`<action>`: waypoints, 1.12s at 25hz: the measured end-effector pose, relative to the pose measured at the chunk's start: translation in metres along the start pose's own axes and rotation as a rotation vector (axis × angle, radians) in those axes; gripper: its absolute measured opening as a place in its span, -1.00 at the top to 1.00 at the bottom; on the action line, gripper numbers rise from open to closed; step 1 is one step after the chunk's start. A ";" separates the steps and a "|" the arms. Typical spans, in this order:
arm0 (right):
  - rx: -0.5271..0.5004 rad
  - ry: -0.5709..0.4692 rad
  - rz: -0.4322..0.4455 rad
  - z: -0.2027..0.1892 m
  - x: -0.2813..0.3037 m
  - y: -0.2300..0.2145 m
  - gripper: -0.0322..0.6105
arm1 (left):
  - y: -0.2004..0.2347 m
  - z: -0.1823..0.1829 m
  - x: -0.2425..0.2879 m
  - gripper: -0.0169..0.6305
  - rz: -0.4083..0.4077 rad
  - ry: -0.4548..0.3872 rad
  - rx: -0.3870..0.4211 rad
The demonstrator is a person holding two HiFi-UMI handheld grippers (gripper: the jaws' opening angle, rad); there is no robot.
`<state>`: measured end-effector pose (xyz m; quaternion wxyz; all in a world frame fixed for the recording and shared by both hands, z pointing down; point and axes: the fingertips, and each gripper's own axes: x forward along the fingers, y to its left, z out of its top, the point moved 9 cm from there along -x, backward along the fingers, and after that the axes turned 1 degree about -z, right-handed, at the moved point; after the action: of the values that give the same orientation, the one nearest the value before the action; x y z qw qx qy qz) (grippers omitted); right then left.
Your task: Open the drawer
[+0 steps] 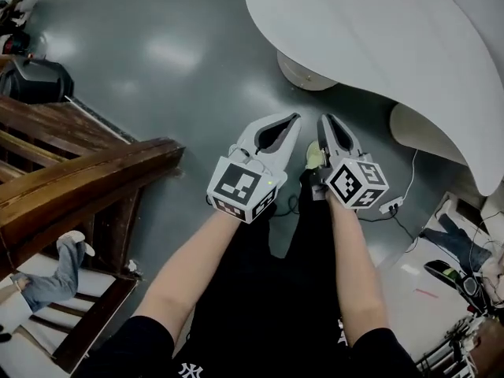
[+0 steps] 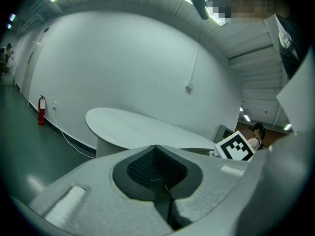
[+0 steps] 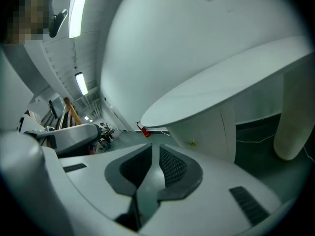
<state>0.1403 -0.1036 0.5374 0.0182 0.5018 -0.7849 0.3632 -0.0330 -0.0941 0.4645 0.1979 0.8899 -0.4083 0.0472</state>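
I make out no drawer in any view. Both grippers are held side by side over the grey floor, pointing toward a white curved table (image 1: 378, 30). My left gripper (image 1: 296, 117) has its jaws together at the tips and nothing between them; in the left gripper view (image 2: 156, 147) they meet in a closed line. My right gripper (image 1: 325, 119) stands just to its right. In the right gripper view (image 3: 152, 149) a narrow gap shows between its jaws, with nothing in it. Ahead of it is the table's white pedestal (image 3: 221, 127), with a small yellowish fitting (image 3: 192, 142) on its side.
A dark wooden stair frame (image 1: 87, 172) stands at the left. A cable and a white power strip (image 1: 391, 205) lie on the floor at the right. A red fire extinguisher (image 2: 42, 109) stands by the far wall, and a person (image 2: 256, 132) sits beyond the table.
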 end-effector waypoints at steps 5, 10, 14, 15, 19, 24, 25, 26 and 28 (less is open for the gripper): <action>0.042 0.006 -0.013 -0.032 0.042 -0.048 0.75 | 0.030 -0.055 0.036 0.92 0.035 0.002 -0.044; -0.016 -0.002 -0.039 -0.051 0.083 -0.084 0.74 | 0.065 -0.090 0.069 0.92 0.065 -0.003 -0.068; 0.008 -0.023 -0.041 -0.064 0.111 -0.098 0.68 | 0.084 -0.108 0.077 0.92 0.078 -0.013 -0.079; 0.011 -0.028 -0.043 -0.065 0.117 -0.101 0.65 | 0.086 -0.112 0.079 0.92 0.081 -0.014 -0.083; 0.019 -0.051 -0.062 -0.060 0.140 -0.114 0.59 | 0.093 -0.122 0.087 0.92 0.090 -0.020 -0.094; 0.026 -0.055 -0.071 -0.056 0.165 -0.122 0.50 | 0.100 -0.125 0.094 0.92 0.097 -0.031 -0.092; 0.028 -0.054 -0.071 -0.055 0.168 -0.124 0.49 | 0.100 -0.126 0.095 0.92 0.098 -0.031 -0.092; 0.028 -0.054 -0.072 -0.054 0.170 -0.125 0.48 | 0.101 -0.127 0.097 0.92 0.099 -0.031 -0.092; 0.021 -0.058 -0.071 -0.055 0.173 -0.126 0.48 | 0.102 -0.129 0.097 0.92 0.103 -0.031 -0.090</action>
<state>0.1372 -0.2347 0.7149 0.0028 0.5397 -0.7629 0.3559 -0.0343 -0.1723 0.6386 0.2286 0.8586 -0.4582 0.0248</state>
